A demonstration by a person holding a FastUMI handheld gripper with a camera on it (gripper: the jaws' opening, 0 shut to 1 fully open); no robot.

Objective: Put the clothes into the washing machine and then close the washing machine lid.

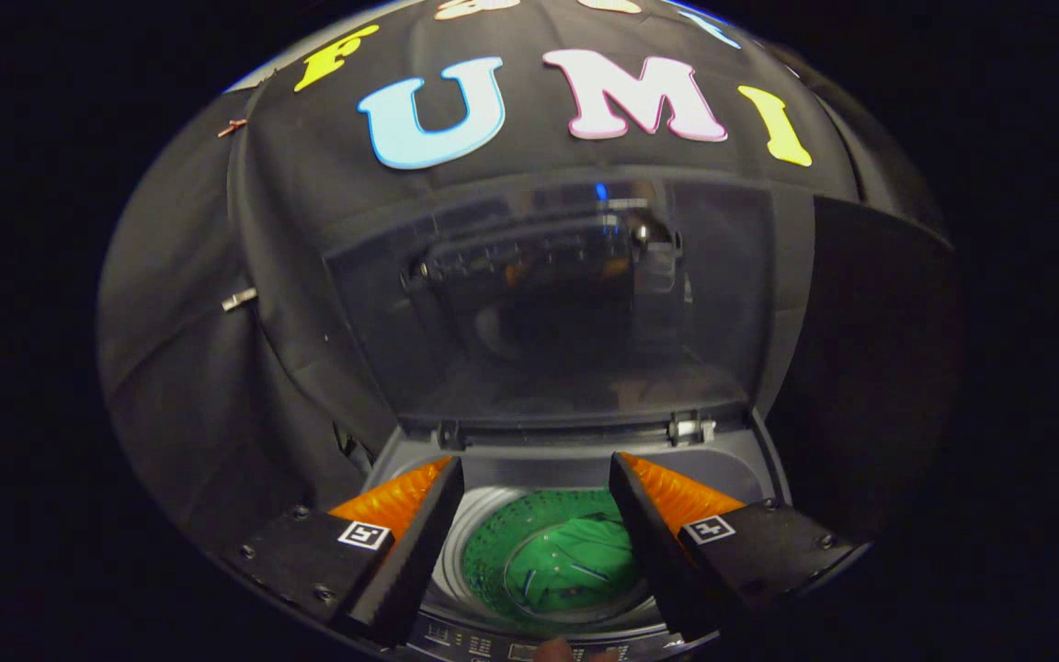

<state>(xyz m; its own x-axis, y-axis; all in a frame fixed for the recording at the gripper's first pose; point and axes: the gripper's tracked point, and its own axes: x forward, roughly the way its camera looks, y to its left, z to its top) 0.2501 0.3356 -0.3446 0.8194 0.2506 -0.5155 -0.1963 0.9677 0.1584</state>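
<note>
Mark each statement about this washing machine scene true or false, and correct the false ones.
1. The washing machine lid stands raised open. True.
2. The drum holds no clothing. False: a green garment lies inside it.
3. The gripper is shut on the garment. False: its fingers are spread apart above the drum, holding nothing.
4. The lid is see-through. True.

A green garment [575, 563] is seen inside the washing machine [575, 460] drum, below the gripper [536, 469], jaws parted; the lid [548, 303] is raised upright.
</note>
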